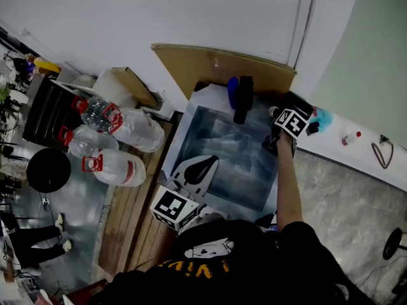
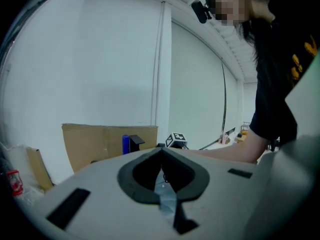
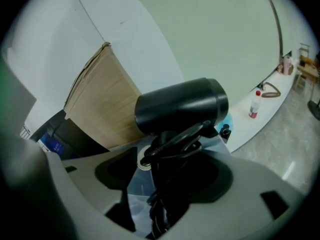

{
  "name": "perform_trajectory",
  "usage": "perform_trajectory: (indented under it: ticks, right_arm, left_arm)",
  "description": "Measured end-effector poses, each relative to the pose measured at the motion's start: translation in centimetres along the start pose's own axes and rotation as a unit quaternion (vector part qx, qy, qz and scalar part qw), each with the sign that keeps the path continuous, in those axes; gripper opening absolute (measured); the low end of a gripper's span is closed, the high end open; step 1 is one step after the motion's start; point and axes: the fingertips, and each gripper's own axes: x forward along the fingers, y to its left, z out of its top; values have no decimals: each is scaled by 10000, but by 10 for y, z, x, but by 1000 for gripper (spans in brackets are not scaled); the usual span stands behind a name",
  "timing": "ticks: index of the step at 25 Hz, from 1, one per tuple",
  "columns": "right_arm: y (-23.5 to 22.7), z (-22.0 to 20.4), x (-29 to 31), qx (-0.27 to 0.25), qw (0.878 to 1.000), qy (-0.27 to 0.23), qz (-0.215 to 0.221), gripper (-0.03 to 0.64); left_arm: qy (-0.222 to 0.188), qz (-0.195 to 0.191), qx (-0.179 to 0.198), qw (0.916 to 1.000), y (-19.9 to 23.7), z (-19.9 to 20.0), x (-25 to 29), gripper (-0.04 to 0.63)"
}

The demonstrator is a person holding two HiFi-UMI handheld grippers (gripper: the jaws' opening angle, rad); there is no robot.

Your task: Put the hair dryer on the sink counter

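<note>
Only right gripper view shows hair dryer cord [image 3: 176, 137].

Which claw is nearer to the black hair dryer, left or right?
Right. The right claw straddles the handle of the hair dryer; the left claw hangs shut across the sink.

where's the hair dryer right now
In the right gripper view the hair dryer stands between the right gripper's open jaws, at the sink's right side, with the cardboard sheet just behind it.
</note>
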Motion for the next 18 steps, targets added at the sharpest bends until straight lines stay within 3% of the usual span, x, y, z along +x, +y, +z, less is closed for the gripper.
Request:
perform_trajectory:
  ticks: [4, 11, 18]
  right_arm:
    - [-3, -1, -8, -73, 9997, -103, -202, 295]
    - [-4, -1, -26, -67, 9997, -210, -66, 295]
    - [11, -5, -72, -477, 9965, -432, 531, 293]
  left_arm:
    - [-22, 54, -26, 10000, 3, 2, 1, 9]
    - [-59, -31, -67, 10000, 6, 4, 9, 9]
    - [-53, -339, -54, 9994, -6, 1, 18, 9]
